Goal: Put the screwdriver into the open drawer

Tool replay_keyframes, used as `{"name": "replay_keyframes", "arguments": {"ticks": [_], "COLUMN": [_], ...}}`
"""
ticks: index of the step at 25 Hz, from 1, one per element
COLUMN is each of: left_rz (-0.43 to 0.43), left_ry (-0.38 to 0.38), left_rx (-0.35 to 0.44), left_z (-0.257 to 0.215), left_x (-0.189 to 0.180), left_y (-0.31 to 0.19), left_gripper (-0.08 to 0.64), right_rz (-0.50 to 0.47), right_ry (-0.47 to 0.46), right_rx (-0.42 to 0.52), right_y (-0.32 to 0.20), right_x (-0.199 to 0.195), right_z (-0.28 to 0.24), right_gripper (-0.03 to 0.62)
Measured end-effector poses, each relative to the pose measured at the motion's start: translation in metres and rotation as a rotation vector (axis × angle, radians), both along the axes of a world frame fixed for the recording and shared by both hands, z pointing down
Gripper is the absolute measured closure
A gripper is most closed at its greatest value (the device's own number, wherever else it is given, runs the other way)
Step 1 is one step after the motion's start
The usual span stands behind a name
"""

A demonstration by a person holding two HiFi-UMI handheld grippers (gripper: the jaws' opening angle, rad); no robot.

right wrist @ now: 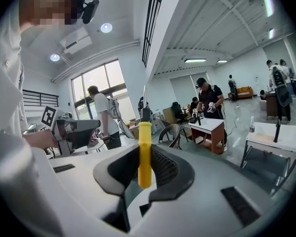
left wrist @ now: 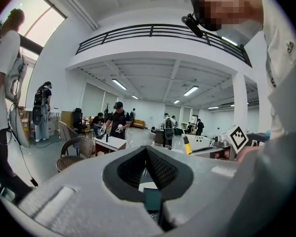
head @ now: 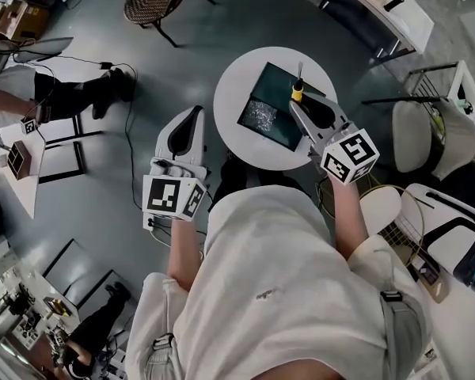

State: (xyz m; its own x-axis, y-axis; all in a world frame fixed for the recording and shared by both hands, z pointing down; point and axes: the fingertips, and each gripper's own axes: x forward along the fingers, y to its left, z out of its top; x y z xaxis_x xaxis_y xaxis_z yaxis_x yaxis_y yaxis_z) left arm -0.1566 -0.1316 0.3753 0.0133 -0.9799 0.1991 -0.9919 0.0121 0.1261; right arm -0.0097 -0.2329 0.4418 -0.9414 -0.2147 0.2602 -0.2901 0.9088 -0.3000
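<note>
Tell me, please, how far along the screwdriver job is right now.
Done: the right gripper is shut on the screwdriver, gripping its yellow handle. In hand: in the head view it appears over the near edge of the open drawer on the round table. Left: lower it in and release. The left gripper is shut and empty, beside the table.

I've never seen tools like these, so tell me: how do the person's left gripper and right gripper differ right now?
The right gripper is shut on a yellow-handled screwdriver; the left gripper has its jaws together with nothing between them. The right gripper reaches over the round white table, while the left gripper hangs beside it, over the floor. Both are white and carry a marker cube.
</note>
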Motion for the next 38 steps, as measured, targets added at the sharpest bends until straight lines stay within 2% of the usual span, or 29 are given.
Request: {"name": "replay_keyframes", "arguments": {"ticks": [17,25,38], "left_rz": [-0.102,-0.135,-0.182], "left_ry": [0.022,0.032,0.052], "left_rx": [-0.045,-0.063,-0.093], "left_z": [0.023,0.028,0.035], "left_x": [0.002,0.008,-0.006], "left_y": [0.022,0.030,0.045], "left_gripper": [0.549,0.549,0.549], "right_rz": [-0.141,-0.188,-0.271], "right_ry": [0.185,0.299,0.506], "right_rx": [-0.049,-0.077,-0.100], "right_y": [0.024,0.033,0.051], "right_x": [-0.017,-0.012,-0.010], "right_z": [0.097,0.152,0.239], "right_gripper": [0.515,0.515,0.515]}}
